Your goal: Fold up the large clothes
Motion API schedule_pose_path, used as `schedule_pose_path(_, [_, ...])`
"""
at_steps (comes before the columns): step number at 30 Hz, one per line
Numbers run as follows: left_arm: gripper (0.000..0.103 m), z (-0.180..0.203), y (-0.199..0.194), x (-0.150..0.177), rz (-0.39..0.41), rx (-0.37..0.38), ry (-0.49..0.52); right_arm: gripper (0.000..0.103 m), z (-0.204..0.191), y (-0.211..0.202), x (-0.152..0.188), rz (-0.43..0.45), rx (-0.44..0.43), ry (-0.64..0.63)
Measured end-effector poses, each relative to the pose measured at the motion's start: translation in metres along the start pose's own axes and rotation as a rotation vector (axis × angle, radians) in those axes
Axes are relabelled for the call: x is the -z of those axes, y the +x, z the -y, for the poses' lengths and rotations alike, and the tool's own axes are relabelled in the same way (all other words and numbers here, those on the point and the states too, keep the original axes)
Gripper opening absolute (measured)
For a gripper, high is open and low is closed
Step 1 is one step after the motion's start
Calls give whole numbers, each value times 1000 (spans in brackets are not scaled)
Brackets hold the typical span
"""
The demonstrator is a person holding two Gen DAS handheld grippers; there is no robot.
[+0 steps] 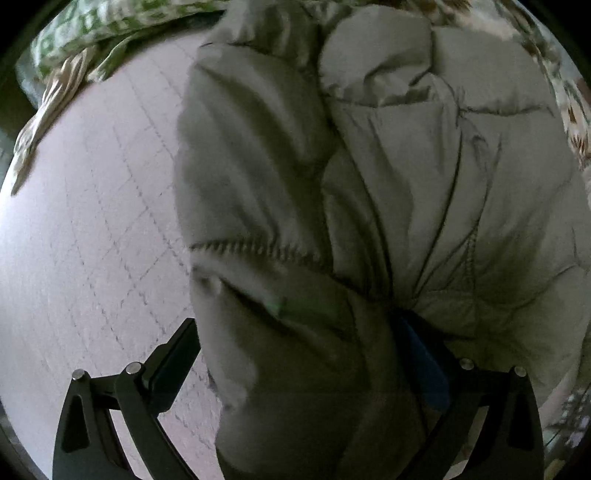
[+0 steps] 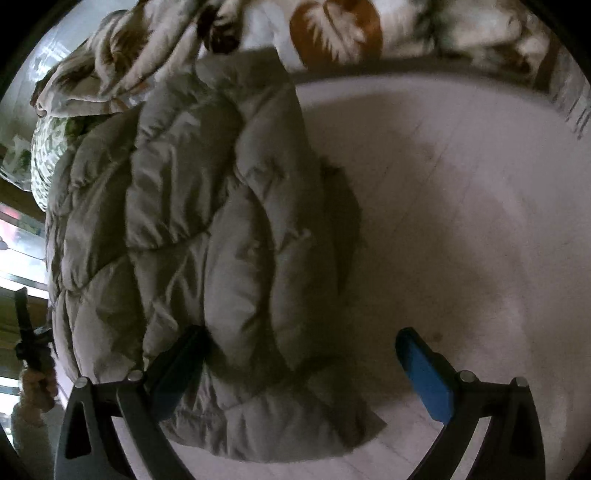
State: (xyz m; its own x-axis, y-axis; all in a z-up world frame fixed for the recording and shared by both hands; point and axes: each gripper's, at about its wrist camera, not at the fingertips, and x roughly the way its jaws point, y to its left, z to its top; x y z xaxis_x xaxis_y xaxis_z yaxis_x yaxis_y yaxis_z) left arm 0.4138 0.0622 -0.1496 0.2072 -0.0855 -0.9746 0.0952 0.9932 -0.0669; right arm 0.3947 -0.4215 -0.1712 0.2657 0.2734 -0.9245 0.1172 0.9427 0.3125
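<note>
The left wrist view shows the grey quilted puffer jacket (image 1: 388, 192) at close range, its zipper seam crossing the middle, on a pale quilted bed surface (image 1: 92, 229); only the right wrist view takes in the jacket's (image 2: 207, 229) whole bunched outline, with a leaf-patterned blanket (image 2: 332, 33) at the far edge. The left tongs (image 1: 295, 354) stand wide, padded fabric bulging between them. The right tongs (image 2: 303, 365) gape open over the jacket's near hem, gripping nothing.
</note>
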Motion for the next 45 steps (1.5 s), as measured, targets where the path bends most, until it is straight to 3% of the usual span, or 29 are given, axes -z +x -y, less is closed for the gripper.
schedule_pose_path(3, [103,12,3,-5,3,-42,52,103,6,19,-5,-41,-50,13])
schedule_pose_path(6, [103,19,9,-9,1,-39,69,103,10,37,-10,-77,-98,21])
schedule_pose_path(10, [103,22,14,-16,7,-25,61,103,7,47,-17,-91,-91,-6])
schedule_pose_path(12, [103,21,17,-18,8,-20,55,94,3,45,-18,-84,-93,-15])
schedule_pose_path(13, [103,22,17,-20,9,-21,55,69,0,41,-18,-71,-146,-19])
schedule_pose_path(14, [103,23,17,-20,10,-21,56,57,-1,36,-17,-54,-181,-15])
schedule_pose_path(18, [88,18,14,-1,39,-5,79,47,-10,29,-10,-8,-154,-52])
schedule_pose_path(20, [67,24,5,2,59,-4,105,42,-11,25,-8,15,-151,-48])
schedule_pose_path(23, [52,36,-4,7,97,-26,132,38,-17,17,-3,44,-124,-60])
schedule_pose_path(29, [35,37,-25,13,188,-18,109,33,-27,-4,12,98,-104,-58])
schedule_pose_path(43, [30,53,-110,-4,356,14,129,29,-49,-95,36,276,-171,-80])
schedule_pose_path(45, [30,54,-123,-2,370,26,136,29,-66,-91,27,293,-183,-87])
